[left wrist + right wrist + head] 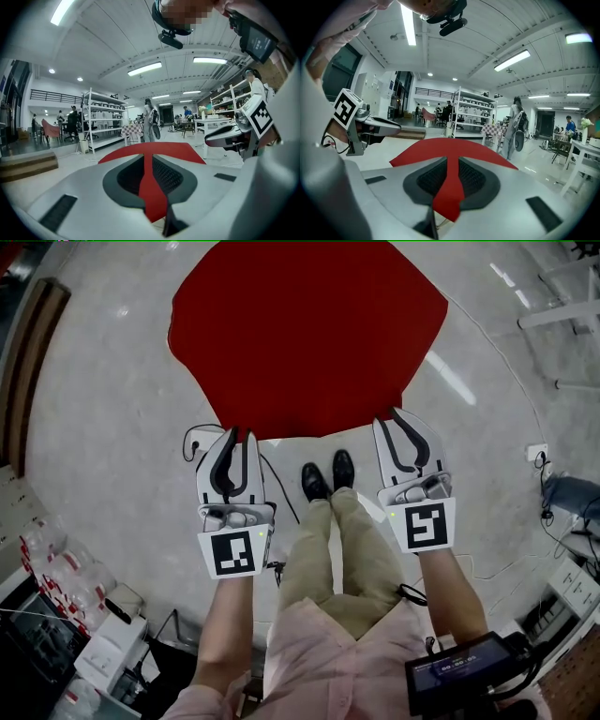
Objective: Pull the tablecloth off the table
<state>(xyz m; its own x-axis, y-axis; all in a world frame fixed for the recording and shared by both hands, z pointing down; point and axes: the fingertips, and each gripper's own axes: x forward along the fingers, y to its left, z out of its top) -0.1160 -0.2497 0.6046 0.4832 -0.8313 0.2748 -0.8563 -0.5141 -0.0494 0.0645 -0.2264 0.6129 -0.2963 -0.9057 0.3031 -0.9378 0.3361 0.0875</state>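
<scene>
A red tablecloth (309, 334) is spread out wide and flat in front of me, and it hides whatever lies under it. Its near edge runs to both grippers. My left gripper (236, 434) is shut on the near left part of that edge. In the left gripper view a strip of the tablecloth (178, 151) is pinched between the pads of that gripper (149, 161). My right gripper (392, 416) holds the near right part of the edge. In the right gripper view the tablecloth (436, 151) runs between the pads of that gripper (451, 164). No table shows.
The person's black shoes (328, 479) stand on the pale floor just behind the cloth's edge. Cables and a socket (536, 453) lie at the right, boxes (108, 652) at the lower left, and white frame legs (562, 315) at the upper right. Shelving (101, 122) and people stand far off.
</scene>
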